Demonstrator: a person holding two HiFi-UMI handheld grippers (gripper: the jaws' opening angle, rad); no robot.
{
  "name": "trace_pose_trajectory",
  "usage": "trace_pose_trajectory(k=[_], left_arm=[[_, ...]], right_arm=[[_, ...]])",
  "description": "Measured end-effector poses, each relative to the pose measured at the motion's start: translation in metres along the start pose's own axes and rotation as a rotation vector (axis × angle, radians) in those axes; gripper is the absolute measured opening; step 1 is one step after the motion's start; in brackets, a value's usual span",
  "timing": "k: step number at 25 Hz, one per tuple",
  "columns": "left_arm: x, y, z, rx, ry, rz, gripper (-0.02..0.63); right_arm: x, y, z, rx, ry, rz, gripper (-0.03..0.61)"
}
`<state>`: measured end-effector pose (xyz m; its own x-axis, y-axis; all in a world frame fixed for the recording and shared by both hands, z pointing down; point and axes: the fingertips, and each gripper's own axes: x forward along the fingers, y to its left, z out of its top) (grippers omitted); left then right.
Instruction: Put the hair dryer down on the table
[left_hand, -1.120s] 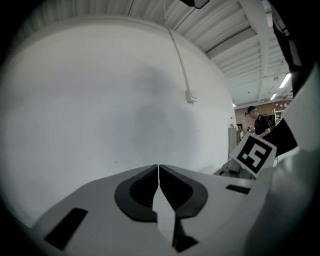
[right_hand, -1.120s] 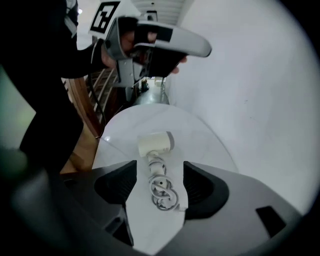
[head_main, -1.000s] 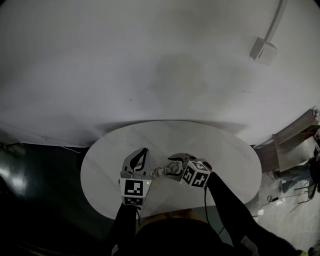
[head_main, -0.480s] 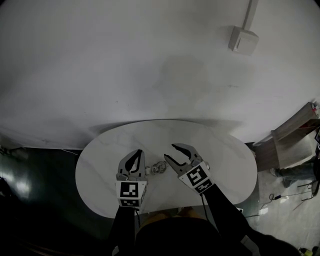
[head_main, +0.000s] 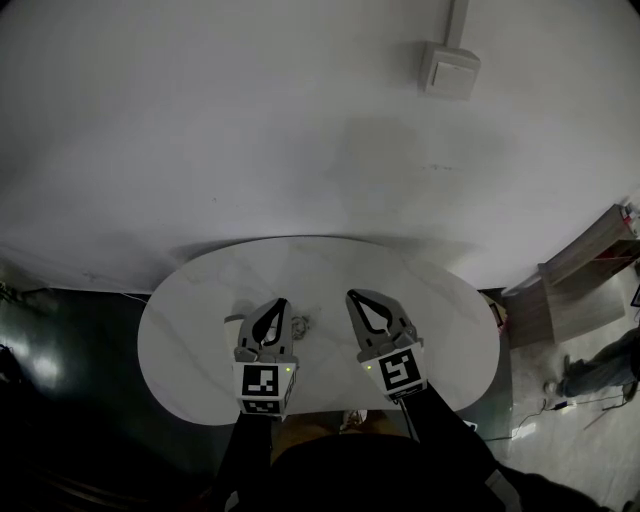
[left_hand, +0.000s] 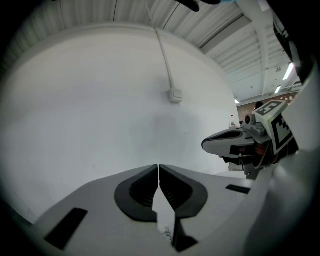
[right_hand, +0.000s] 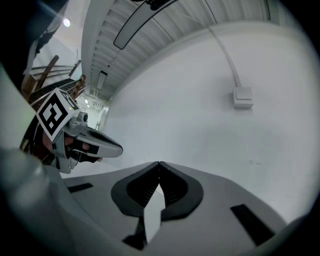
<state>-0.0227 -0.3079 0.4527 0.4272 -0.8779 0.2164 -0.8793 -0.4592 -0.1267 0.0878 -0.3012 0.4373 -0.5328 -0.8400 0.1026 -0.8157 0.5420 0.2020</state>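
Note:
A small pale object with a coiled cord, apparently the hair dryer (head_main: 298, 323), lies on the white oval table (head_main: 450, 330); it is too small to make out well. It sits just right of my left gripper (head_main: 280, 302), whose jaws are shut and empty, pointing at the wall (left_hand: 158, 166). To the dryer's right my right gripper (head_main: 352, 296) hangs above the table. Its jaws have just been closing and now meet with nothing between them (right_hand: 159, 163). Both grippers are apart from the dryer. A greyish bit (head_main: 232, 319) shows left of the left gripper.
A plain white wall stands behind the table, with a switch box (head_main: 449, 67) and a conduit running up from it. Wooden shelving (head_main: 590, 270) stands at the right. Dark floor (head_main: 60, 340) lies left of the table.
The right gripper lifted off the dryer, swung round to point at the wall and went from open to shut. The left gripper shifted slightly. The dryer stays on the table.

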Motion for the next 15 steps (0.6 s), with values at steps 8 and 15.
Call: trace_pose_trajectory(k=[8,15], left_arm=[[0.001,-0.037,-0.001,0.009,0.004,0.024,0.021],[-0.002,-0.053,0.011,0.012,-0.042,0.011,0.021]], right_arm=[[-0.035,-0.026,0.004,-0.005,-0.099,-0.045,0.026],[-0.052,-0.041,-0.001,0.032,-0.094,-0.113,0.026]])
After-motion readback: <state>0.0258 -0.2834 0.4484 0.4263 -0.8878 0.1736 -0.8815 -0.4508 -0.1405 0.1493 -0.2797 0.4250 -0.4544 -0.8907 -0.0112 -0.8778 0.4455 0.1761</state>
